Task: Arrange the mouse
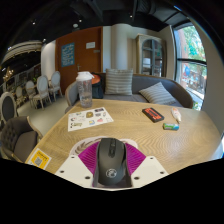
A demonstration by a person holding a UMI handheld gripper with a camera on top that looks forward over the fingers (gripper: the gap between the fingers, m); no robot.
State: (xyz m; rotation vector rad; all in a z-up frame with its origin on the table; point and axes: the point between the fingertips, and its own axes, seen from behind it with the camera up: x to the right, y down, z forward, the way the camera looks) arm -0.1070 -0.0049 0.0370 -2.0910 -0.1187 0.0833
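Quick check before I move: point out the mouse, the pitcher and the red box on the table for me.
mouse (111,160): gripper view, top shell, between the gripper's fingers.
pitcher (85,90): gripper view, clear body, far side of the table.
red box (153,114): gripper view, top face, beyond the fingers.

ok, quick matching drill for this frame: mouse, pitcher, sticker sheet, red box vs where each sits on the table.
Things:
1. mouse
2. pitcher
3. sticker sheet
4. red box

Places:
A. far left edge of the table, near the sofa
B. between the fingers of the gripper, with a gap at either side
C. flat on the table, just in front of the pitcher
D. right of centre, beside a small white and green item

Pairs: 1-B, 2-A, 3-C, 4-D
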